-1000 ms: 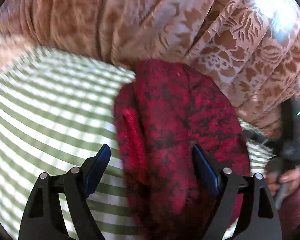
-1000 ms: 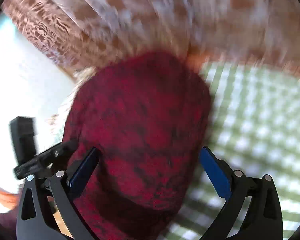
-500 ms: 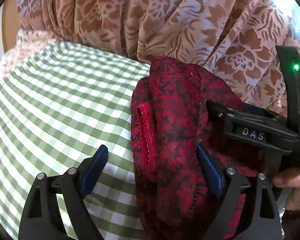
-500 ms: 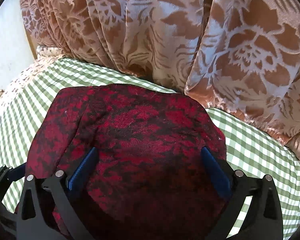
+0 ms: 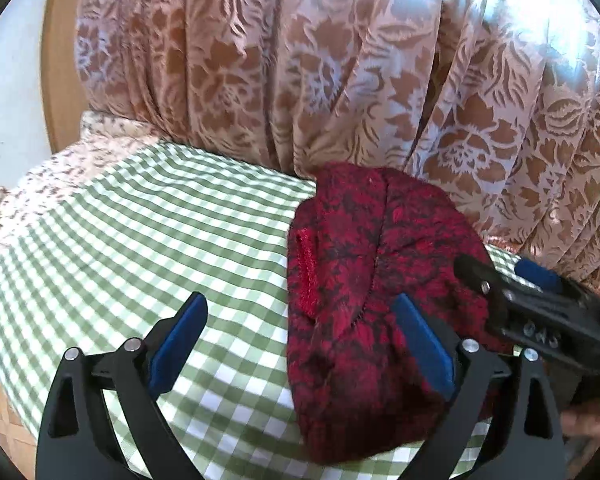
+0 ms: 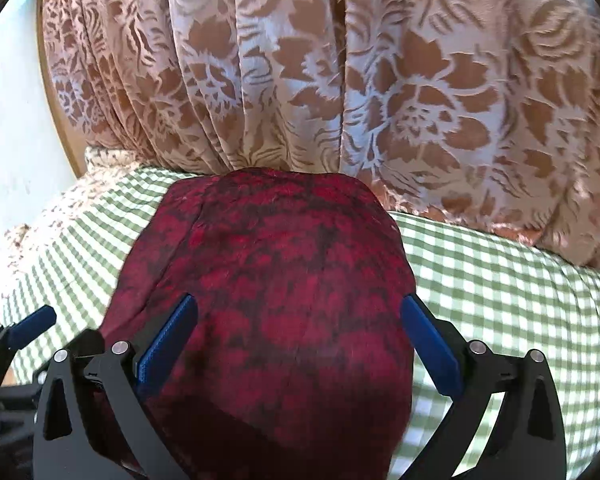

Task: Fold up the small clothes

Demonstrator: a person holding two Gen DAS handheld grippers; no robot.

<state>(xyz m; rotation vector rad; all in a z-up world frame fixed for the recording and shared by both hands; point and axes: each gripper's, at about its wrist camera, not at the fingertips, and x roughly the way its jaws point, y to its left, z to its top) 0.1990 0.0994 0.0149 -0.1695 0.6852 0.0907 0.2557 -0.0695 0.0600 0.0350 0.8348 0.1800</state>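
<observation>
Red-and-black patterned garment (image 5: 380,264), fuzzy knit, lies in a folded bundle on the green-and-white checked cloth (image 5: 148,240), its far edge close against the brown floral curtain (image 5: 300,64).

Left gripper (image 5: 300,338): jaws opening, blue pads spread wide. Its right pad hangs over the garment's near left part, its left pad over bare checked cloth. Nothing is pinched between them.

Right gripper (image 6: 296,346): jaws spread wide, both blue pads standing over the garment, which fills the gap. Neither pad presses into the fabric; no grip. In the left wrist view it sits at the garment's right edge.

Speckled beige fabric (image 5: 40,184) lies beyond the checked cloth on the left.
</observation>
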